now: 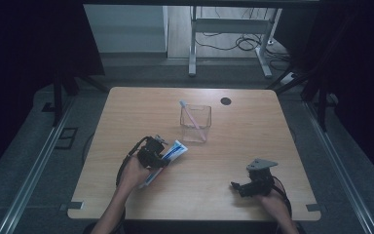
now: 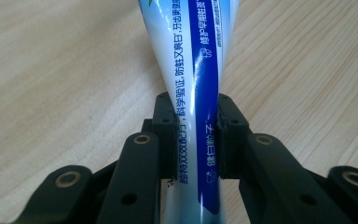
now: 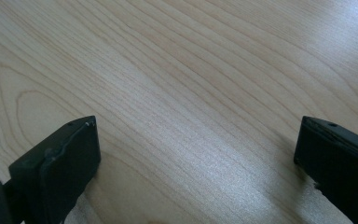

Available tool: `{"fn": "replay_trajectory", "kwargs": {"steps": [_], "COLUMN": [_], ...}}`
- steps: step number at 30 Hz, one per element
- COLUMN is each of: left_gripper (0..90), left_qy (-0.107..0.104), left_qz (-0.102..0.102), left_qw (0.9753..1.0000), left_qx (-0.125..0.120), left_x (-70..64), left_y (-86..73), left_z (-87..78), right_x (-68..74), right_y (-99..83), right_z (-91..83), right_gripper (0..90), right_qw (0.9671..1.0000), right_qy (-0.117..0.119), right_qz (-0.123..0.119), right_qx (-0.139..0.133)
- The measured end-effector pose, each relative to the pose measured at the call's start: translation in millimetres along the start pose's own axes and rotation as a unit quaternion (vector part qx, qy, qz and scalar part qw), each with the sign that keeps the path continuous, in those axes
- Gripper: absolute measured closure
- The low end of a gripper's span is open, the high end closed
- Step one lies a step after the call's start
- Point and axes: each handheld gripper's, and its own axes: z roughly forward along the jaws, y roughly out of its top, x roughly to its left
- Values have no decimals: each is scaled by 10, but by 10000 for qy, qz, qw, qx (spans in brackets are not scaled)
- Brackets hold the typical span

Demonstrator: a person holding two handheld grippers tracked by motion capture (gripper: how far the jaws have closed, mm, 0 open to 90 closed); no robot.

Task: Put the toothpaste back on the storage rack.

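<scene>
- Left gripper (image 1: 157,155) is clamped on the toothpaste tube (image 1: 171,153) — in its own view the jaws pinch the tube's (image 2: 193,93) middle, just above the counter (image 1: 233,161).
- Ahead and a bit right of that gripper sits a clear cup (image 1: 195,124) with a pink toothbrush (image 1: 193,120) leaning inside.
- Right gripper (image 1: 237,187) is well apart from the tube — jaws spread wide, nothing between them, low over bare counter (image 3: 191,93).
</scene>
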Motion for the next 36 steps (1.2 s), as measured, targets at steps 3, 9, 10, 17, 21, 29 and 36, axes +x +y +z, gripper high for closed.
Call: {"fn": "replay_trajectory", "kwargs": {"steps": [3, 9, 10, 17, 21, 29, 36], "left_gripper": [739, 738, 738, 738, 737, 736, 737], "left_qy": [-48, -96, -102, -123, -141, -104, 5], "left_qz": [31, 128, 152, 210, 200, 246, 295], "left_qw": [9999, 9991, 9989, 9979, 9974, 9964, 9950], "left_qx": [-139, -393, -438, -594, -675, -805, -951], "left_x": [-25, -91, -98, -138, -145, -120, -82], "left_y": [34, 116, 132, 250, 314, 454, 579], "left_z": [-62, -182, -201, -344, -402, -521, -602], "right_x": [0, -1, -3, -3, -4, -4, -5], "right_y": [0, 0, 0, 0, 0, 0, 0], "right_z": [0, -2, -1, -1, 0, 0, -1], "right_gripper": [1, 1, 1, 1, 1, 1, 1], "right_qw": [10000, 10000, 10000, 10000, 10000, 10000, 10000], "right_qy": [-1, 4, 2, 4, -1, -3, -2], "right_qz": [-2, -8, -23, -19, -28, -29, -32], "right_qx": [3, 11, 3, 6, 1, 0, 7]}}
